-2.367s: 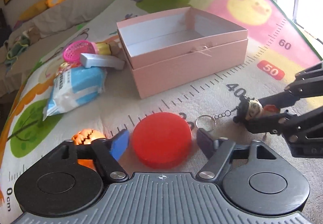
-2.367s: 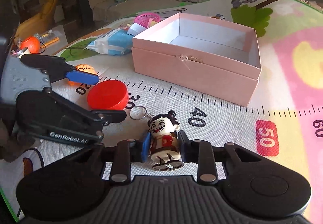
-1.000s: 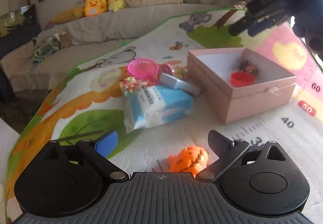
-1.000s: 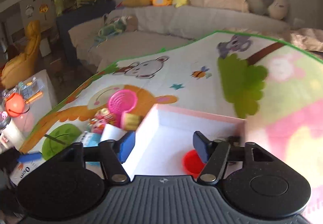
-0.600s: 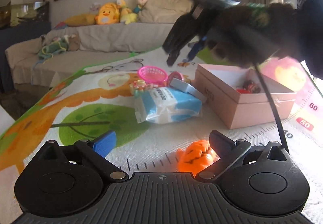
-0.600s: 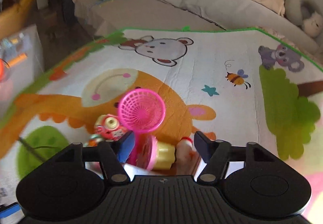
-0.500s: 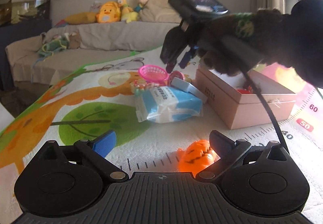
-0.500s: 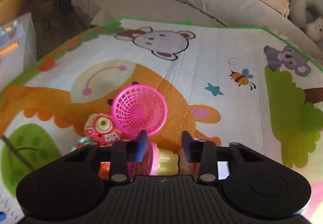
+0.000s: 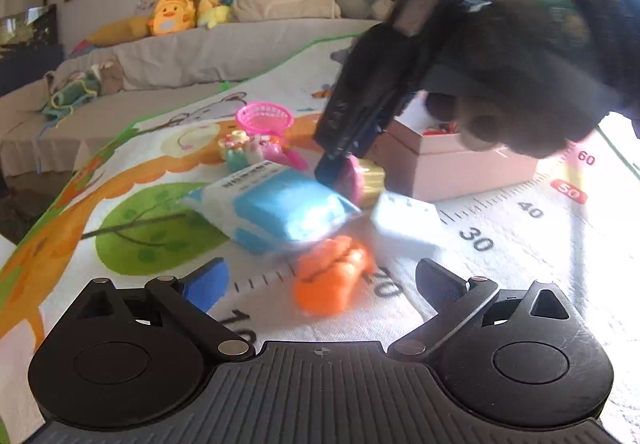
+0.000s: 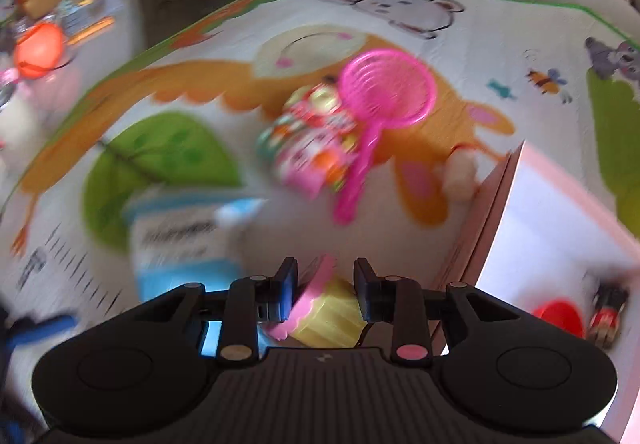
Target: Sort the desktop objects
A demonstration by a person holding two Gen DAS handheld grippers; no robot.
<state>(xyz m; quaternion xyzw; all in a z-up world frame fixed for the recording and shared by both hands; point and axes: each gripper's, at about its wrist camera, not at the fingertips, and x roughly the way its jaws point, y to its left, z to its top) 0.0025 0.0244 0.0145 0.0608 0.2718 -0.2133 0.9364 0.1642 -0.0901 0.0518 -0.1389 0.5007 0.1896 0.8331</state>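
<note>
While closing on the pink-and-yellow toy (image 10: 320, 318), hold the right tool (image 10: 325, 294) steady and finish the squeeze before lifting. Jaws narrow and just drawn in, with the toy between them and the pads apparently pressed on its pink rim and yellow side, though too blurred to be sure. Judged as the pick-up step of the sorting, with the drop into the pink box (image 10: 494, 211) to follow.

Check the grip first. Rounded and tilted as it looks, likely to roll or twist out of a hold on the rim alone, so take it across the body if possible. Raise it straight up, clear of the blue wipes pack (image 10: 180, 244) just beside it and of the box wall close on the other side. Carry over the rim, not into it, and release low above the bare white floor inside, away from the red cap (image 10: 558, 318) and the small figure (image 10: 606, 318) already lying there.

Keep the left tool (image 9: 320, 276) out of the way: wide open, gripping nothing, hanging low over the play mat (image 9: 160, 171) with the orange pumpkin toy (image 9: 332, 276) just ahead between its fingers. Probably the next pick; wait until the right hand is clear of the shared space.
</note>
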